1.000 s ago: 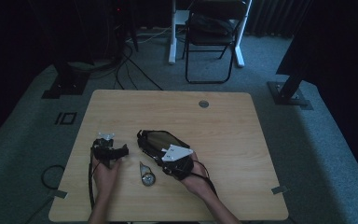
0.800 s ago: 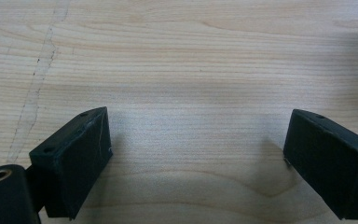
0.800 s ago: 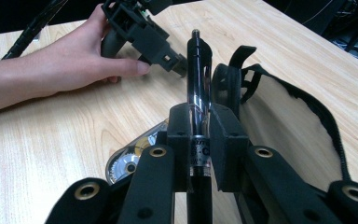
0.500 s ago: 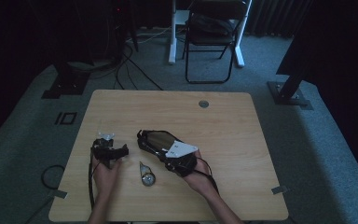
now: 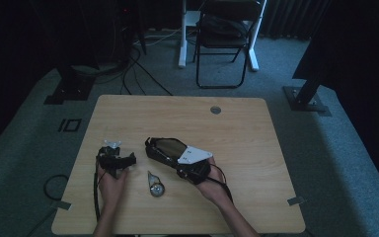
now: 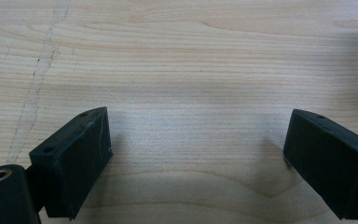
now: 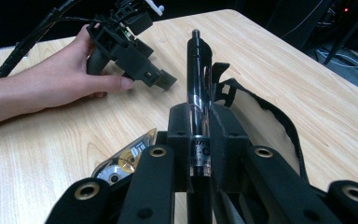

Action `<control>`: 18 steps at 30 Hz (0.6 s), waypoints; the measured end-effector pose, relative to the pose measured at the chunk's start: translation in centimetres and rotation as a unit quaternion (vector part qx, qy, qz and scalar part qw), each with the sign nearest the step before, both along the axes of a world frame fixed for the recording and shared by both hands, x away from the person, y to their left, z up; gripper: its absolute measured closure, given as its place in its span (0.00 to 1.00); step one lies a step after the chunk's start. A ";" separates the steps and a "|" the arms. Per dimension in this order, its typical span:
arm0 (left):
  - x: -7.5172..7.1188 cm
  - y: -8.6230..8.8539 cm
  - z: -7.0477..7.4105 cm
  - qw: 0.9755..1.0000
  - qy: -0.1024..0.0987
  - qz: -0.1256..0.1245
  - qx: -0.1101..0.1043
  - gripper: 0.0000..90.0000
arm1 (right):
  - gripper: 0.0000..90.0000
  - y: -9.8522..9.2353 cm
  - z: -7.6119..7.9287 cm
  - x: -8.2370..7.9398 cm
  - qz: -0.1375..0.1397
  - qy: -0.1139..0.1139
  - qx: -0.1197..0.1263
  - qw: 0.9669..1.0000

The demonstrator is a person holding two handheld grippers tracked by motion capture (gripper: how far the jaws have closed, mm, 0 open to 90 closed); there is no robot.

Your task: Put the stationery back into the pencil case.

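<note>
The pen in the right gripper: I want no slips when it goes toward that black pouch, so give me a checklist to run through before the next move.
1. Right gripper jaws clamped on the pen: ok.
2. Pen straight along the jaws: ok.
3. Pouch mouth open: ok.
4. Pouch steadied by the left gripper: not ok, its jaws are open over bare table.
5. Correction tape out of the path: ok, it lies apart from the pouch.
6. Pen tip retracted: cannot tell.

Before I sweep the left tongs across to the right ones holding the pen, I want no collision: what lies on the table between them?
A small clear-and-silver correction tape dispenser, in the high view.
</note>
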State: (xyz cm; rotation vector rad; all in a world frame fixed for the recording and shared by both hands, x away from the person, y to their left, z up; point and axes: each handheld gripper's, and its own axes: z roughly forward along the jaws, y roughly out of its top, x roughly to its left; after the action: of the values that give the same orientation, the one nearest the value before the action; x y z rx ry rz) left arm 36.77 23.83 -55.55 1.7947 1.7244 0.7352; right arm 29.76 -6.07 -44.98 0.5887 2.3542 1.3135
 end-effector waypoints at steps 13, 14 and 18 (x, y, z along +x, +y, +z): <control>0.0 0.0 0.0 1.000 0.000 0.000 0.000 0.09 | 0.88 -0.4 0.2 0.5 -0.007 -0.001 0.003 1.000; 0.0 0.0 0.0 1.000 0.000 0.000 0.000 0.09 | 0.88 -0.4 0.2 0.6 -0.008 -0.001 0.004 1.000; 0.0 0.0 0.0 1.000 0.000 0.000 0.000 0.09 | 0.88 -0.5 0.3 0.8 -0.010 0.000 0.003 1.000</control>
State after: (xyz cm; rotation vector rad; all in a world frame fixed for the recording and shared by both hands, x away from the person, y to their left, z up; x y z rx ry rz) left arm 36.77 23.83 -55.55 1.7952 1.7244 0.7352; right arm 30.57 -6.60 -44.73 0.6129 2.3379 1.3128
